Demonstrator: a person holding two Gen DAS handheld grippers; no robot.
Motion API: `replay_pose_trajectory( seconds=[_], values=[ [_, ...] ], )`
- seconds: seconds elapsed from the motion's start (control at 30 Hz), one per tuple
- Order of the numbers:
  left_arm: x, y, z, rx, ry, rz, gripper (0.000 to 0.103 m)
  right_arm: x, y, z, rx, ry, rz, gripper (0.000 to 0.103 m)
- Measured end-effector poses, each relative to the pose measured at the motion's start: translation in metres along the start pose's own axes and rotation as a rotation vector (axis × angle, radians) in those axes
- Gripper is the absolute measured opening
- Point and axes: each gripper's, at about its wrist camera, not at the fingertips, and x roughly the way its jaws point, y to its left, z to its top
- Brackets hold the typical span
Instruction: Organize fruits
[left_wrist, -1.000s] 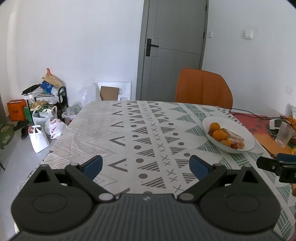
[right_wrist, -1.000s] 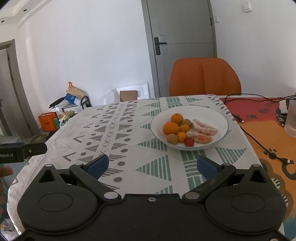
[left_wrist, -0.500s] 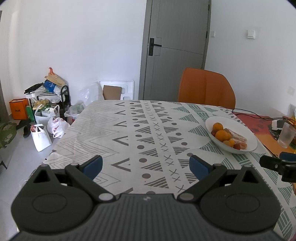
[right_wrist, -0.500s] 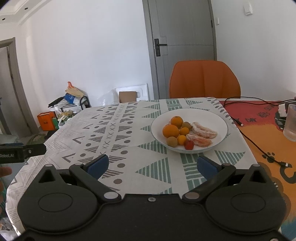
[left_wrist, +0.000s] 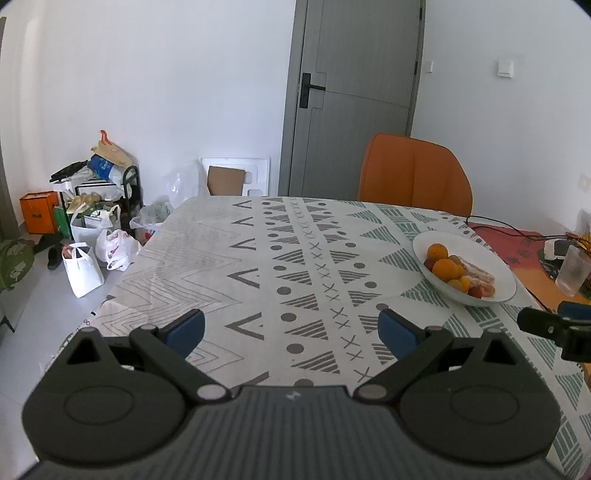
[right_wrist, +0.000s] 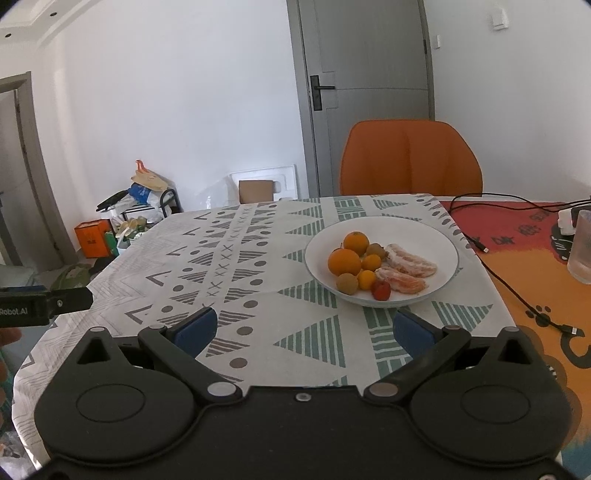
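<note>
Right now both my left tongs (left_wrist: 291, 328) and right tongs (right_wrist: 302, 328) gape wide, empty, short of the plate (right_wrist: 443, 242) holding the fruits (right_wrist: 369, 264); I judge round oranges could roll off if nudged.

Plate (right_wrist: 443, 251) sits on the tablecloth (right_wrist: 258, 295), toward the table's far right, near the cloth's right edge. In the plate: two oranges (right_wrist: 344, 261) on the left, small fruits (right_wrist: 370, 262) in the middle, peeled segments (right_wrist: 410, 264) on the right, one small fruit (right_wrist: 381, 291) at the near rim. Right of the cloth: mat (right_wrist: 524, 258) with cables (right_wrist: 517, 291) across it, glass (right_wrist: 583, 251) at the table's right edge. Chair (right_wrist: 410, 158) behind the far edge, door (right_wrist: 365, 92) behind the chair. Bags (left_wrist: 96, 254) and boxes (left_wrist: 38, 211) on the floor off the table's left side, against the far wall.
</note>
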Motion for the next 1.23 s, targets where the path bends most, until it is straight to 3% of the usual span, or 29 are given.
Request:
replay_pose_trajectory(
  seconds=[1.23],
  values=[
    [0.008, 0.000, -0.004, -0.001, 0.027, 0.015, 0.099, 0.014, 0.003, -0.009, -0.011, 0.044, 0.004, 0.103]
  ],
)
